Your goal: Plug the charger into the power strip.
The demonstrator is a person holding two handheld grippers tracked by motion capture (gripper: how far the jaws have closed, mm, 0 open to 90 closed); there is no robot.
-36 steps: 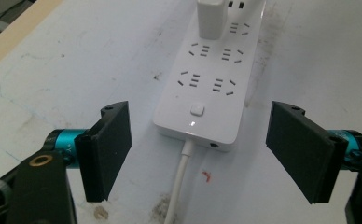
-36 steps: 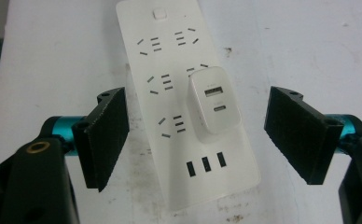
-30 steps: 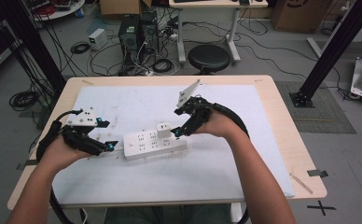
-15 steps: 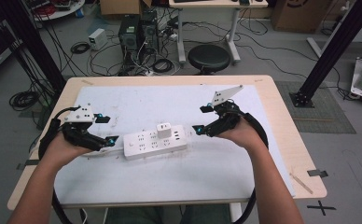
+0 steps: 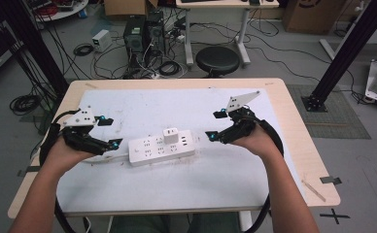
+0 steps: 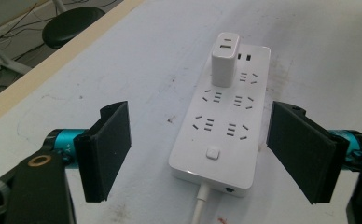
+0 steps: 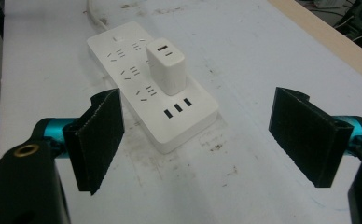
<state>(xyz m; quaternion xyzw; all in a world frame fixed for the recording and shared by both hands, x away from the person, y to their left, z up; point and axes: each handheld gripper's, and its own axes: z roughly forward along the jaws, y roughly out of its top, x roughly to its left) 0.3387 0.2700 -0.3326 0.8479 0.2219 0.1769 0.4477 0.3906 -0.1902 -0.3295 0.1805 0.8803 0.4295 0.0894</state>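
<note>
White glossy plastic is what catches the eye: a long power strip (image 5: 161, 147) is lying flat near the middle of the bench (image 5: 293, 160), its top dotted with rows of dark socket slots, a small rounded square button at one end and three little rectangular ports at the other. No brand or lettering is readable on it. A white boxy charger (image 5: 170, 135) with rounded corners is standing upright, plugged into a socket on the side toward the far edge, two slim ports showing on its top face. A white cord (image 6: 198, 205) is leaving the button end, toward the left edge.

A pale, matte sheet is covering the bench, scuffed and speckled with brownish smudges, and light wood is showing around its border.

The left claw (image 5: 110, 131) is sitting just off the strip's button end, its flat black rubbery pads (image 6: 108, 144) spread wide and gripping nothing. The right claw (image 5: 216, 124) is sitting off the opposite end, equally spread and empty, teal metal collars behind its pads (image 7: 100, 135).
</note>
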